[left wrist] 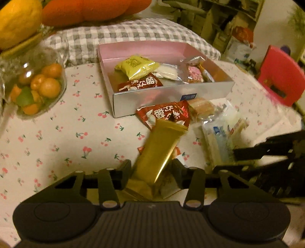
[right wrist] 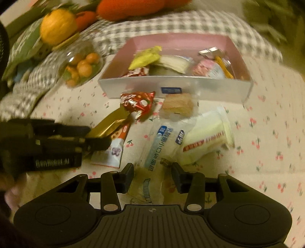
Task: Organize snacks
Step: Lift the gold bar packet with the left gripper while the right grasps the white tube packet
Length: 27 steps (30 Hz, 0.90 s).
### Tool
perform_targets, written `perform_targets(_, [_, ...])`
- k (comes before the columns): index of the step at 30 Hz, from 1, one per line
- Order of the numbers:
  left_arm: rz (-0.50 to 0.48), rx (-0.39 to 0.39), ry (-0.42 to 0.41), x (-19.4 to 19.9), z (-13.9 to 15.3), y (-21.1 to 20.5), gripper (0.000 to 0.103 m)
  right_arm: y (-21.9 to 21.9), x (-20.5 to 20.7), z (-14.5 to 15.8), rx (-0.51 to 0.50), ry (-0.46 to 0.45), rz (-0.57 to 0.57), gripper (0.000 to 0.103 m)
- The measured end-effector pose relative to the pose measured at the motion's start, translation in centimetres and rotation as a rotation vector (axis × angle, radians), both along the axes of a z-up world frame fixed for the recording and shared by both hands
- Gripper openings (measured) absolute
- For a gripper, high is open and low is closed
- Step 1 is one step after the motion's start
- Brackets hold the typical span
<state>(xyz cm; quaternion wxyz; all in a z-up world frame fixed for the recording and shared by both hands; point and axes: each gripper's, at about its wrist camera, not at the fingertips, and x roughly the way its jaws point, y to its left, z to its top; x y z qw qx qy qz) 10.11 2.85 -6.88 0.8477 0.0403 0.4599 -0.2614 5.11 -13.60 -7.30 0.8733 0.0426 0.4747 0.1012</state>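
A silver box (left wrist: 171, 95) with a pink inside (right wrist: 171, 84) holds several snacks: a yellow-green pack (left wrist: 137, 65), a red pack (left wrist: 141, 84) and others. In front of it lie a red wrapper (left wrist: 165, 114), a cake slice (left wrist: 202, 106) and clear packs (right wrist: 162, 143). My left gripper (left wrist: 151, 171) is shut on a gold bar (left wrist: 160, 148), seen also in the right wrist view (right wrist: 108, 124), held a little above the table. My right gripper (right wrist: 152, 175) has its fingers on either side of a clear blue-printed pack, without visible contact.
A glass bowl of small oranges (left wrist: 38, 85) stands left of the box. A grey checked cushion (left wrist: 133, 34) and orange plush (left wrist: 95, 9) lie behind. A red chair (left wrist: 280, 74) stands at the right. The tablecloth (left wrist: 57, 133) has a cherry print.
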Motion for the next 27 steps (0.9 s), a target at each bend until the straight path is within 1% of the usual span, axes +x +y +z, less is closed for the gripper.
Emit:
perform_targets(2, [0.017,-0.034,0.025,0.1,0.0,0.5,0.032,0.4,-0.3,-0.1,-0.037,-0.025,0.03,0.044])
perform_targets(5, [0.046,-0.062,0.049,0.0,0.0,1.0,0.028,0.7,-0.7,-0.1,-0.056,-0.041,0.051,0.045])
perform_targets(8, [0.072,-0.074,0.07,-0.1,0.0,1.2,0.026,0.6,-0.8,-0.1,-0.026,-0.029,0.067,0.05])
perform_targets(11, [0.093,-0.08,0.086,-0.1,0.0,1.4,0.026,0.7,-0.8,-0.2,0.003,-0.019,0.073,0.052])
perform_targets(13, [0.103,-0.077,0.089,-0.1,0.0,1.4,0.026,1.2,-0.9,-0.3,-0.016,-0.027,0.086,0.053])
perform_targets(16, [0.12,-0.073,0.102,-0.1,0.1,1.3,0.026,2.2,-1.2,-0.5,-0.079,-0.051,0.116,0.052])
perform_targets(18, [0.131,-0.074,0.11,-0.1,0.1,1.3,0.026,2.5,-1.3,-0.6,-0.105,-0.057,0.128,0.049])
perform_targets(21, [0.15,-0.073,0.119,-0.1,0.1,1.5,0.026,2.2,-1.0,-0.5,-0.102,-0.046,0.114,0.041])
perform_targets(27, [0.194,-0.087,0.153,0.0,0.2,2.1,0.026,0.6,-0.2,-0.1,-0.026,0.002,0.049,0.03])
